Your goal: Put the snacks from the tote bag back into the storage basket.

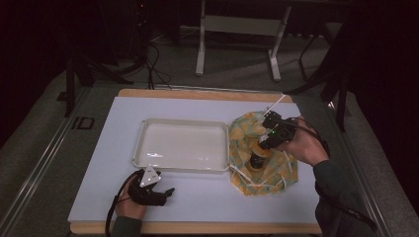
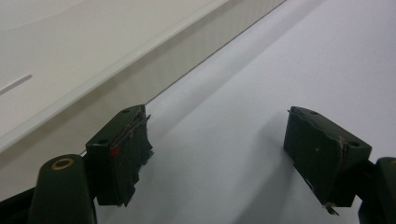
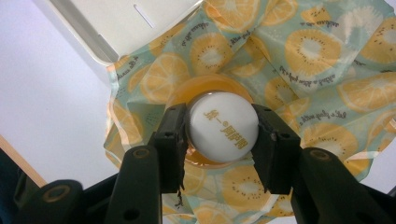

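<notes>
At the near edge of the table (image 1: 197, 228) a strip of bare wood shows under a white sheet (image 1: 197, 197) that covers most of the top. On that sheet, near left, the left gripper (image 1: 165, 193) rests in the person's left hand (image 1: 129, 202), its cable looping beside it; in the left gripper view its jaws stand wide apart over bare sheet with nothing between them, just beside the wall of the tray (image 2: 93, 88).

Further in, mid-table, the white tray (image 1: 143, 138) lies flat and shallow. Touching its right side is a fruit-print cloth (image 1: 242, 133), orange and kiwi slices on pale green, spread open on the sheet. In its middle stands a bottle (image 1: 257, 160), dark-bodied from above. The right gripper (image 1: 263, 148), held by the right hand (image 1: 301, 145), points down at it; in the right gripper view the jaws press both sides of the bottle's white cap (image 3: 223, 127), which bears brown printed characters.

Beyond the table lies grey floor (image 1: 237, 64), with loose black cables (image 1: 153, 64) at left and the white legs of a stand (image 1: 200, 49). The room behind is dark.
</notes>
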`<state>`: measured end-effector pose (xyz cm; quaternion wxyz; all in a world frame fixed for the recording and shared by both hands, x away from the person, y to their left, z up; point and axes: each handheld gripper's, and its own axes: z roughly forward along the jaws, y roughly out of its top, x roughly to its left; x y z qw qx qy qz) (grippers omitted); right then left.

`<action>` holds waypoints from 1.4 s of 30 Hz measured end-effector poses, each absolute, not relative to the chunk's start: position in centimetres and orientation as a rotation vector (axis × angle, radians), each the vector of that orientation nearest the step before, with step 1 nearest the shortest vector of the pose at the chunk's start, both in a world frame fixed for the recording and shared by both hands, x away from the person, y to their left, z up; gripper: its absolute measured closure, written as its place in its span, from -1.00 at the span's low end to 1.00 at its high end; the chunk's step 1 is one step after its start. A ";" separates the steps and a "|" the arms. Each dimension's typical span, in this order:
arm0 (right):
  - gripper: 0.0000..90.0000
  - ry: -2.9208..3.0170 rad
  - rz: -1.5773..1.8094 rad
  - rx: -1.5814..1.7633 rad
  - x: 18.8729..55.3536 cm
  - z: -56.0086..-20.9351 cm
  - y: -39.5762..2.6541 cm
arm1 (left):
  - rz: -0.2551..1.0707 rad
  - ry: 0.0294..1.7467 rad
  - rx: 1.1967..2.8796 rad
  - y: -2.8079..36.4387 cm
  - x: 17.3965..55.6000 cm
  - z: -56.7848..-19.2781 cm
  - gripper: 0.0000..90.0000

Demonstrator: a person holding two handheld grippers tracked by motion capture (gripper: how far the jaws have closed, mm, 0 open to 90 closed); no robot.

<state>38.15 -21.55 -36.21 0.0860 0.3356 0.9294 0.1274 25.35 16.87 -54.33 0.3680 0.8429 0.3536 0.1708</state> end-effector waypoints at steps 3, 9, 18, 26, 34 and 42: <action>0.30 2.768 0.368 1.007 38.2 -36.2 -21.4 | 0.439 0.906 2.168 16.8 25.4 -54.3 -0.51; 0.31 2.771 0.350 1.008 38.2 -36.1 -21.3 | 0.438 0.905 2.171 16.8 25.4 -54.3 -0.51; 0.31 2.760 0.324 1.024 38.3 -35.9 -21.4 | 0.437 0.906 2.173 16.8 25.4 -54.3 -0.51; 0.31 2.752 0.324 1.032 38.3 -35.4 -21.6 | 0.437 0.905 2.173 16.8 25.4 -54.3 -0.51; 0.31 2.741 0.331 1.034 38.3 -34.5 -21.8 | 0.438 0.903 2.175 16.9 25.4 -54.3 -0.51; 0.31 2.726 0.344 1.046 38.4 -33.8 -22.2 | 0.436 0.904 2.173 16.8 25.4 -54.3 -0.51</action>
